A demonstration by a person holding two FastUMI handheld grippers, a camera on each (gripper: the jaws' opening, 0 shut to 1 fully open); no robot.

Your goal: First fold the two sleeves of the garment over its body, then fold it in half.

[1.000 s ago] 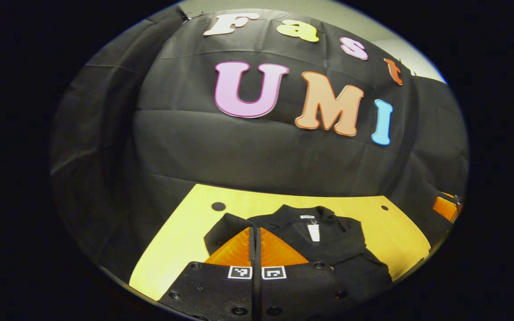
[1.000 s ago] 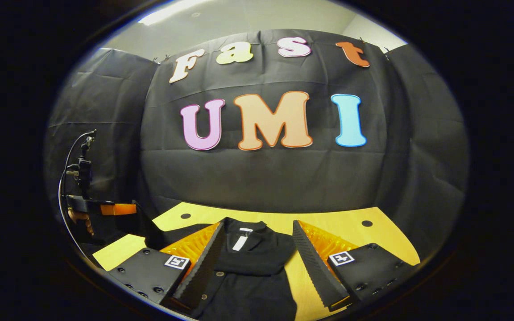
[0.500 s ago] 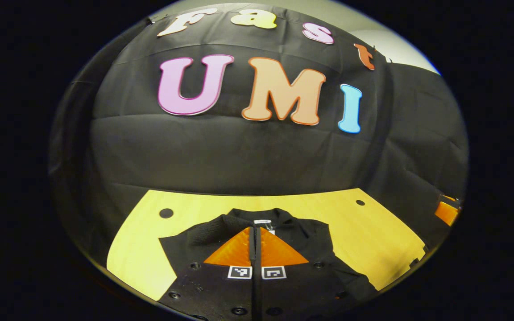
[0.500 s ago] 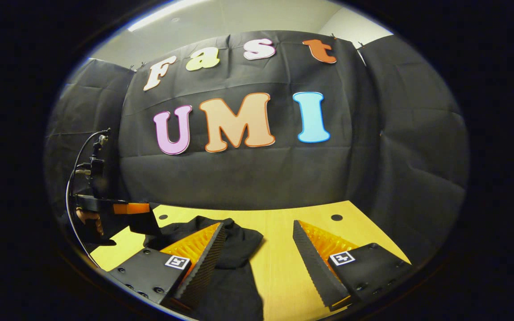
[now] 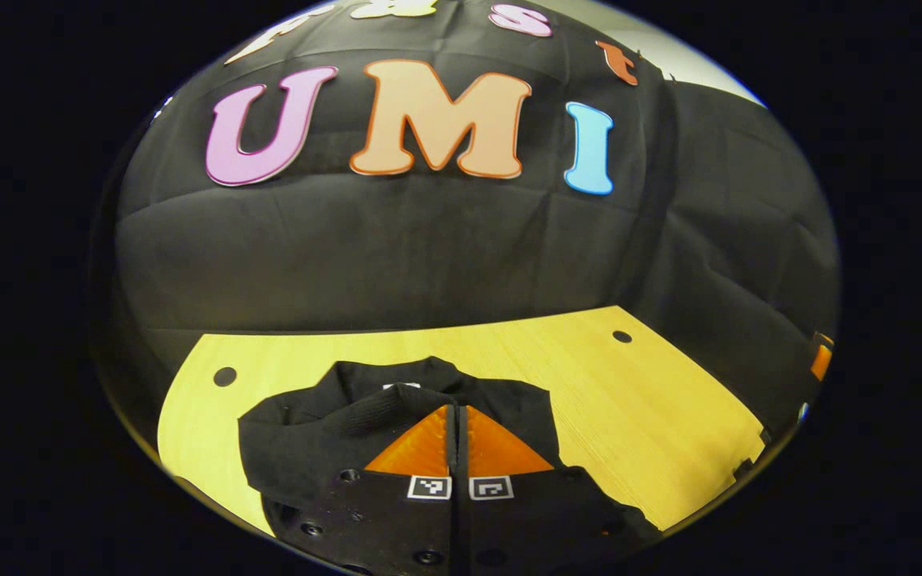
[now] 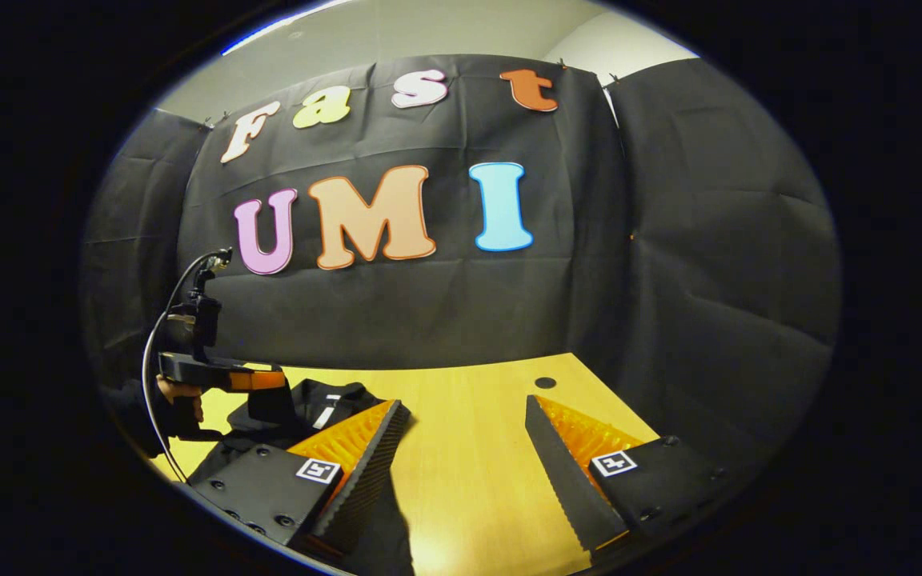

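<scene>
A black garment (image 5: 309,432) lies on the yellow table (image 5: 637,400), collar toward the far wall. My left gripper (image 5: 455,410) is shut over the garment's body, and a black sleeve (image 5: 381,404) runs up to its fingertips from the left. In the right gripper view the left gripper (image 6: 269,382) hovers low over the garment (image 6: 325,400), with black cloth hanging from it and a hand (image 6: 177,396) holding it. My right gripper (image 6: 465,404) stands open above bare table (image 6: 469,456), to the right of the garment, with nothing between its fingers.
The black booth wall stands close behind the table's far edge. Small dark holes (image 5: 224,376) (image 5: 622,337) mark the table's far corners. A cable (image 6: 158,336) loops up from the left gripper. The table's right half is bare wood.
My left gripper has carried the sleeve rightward over the garment's body. My right gripper, open throughout, has swung right, off the garment, to bare table.
</scene>
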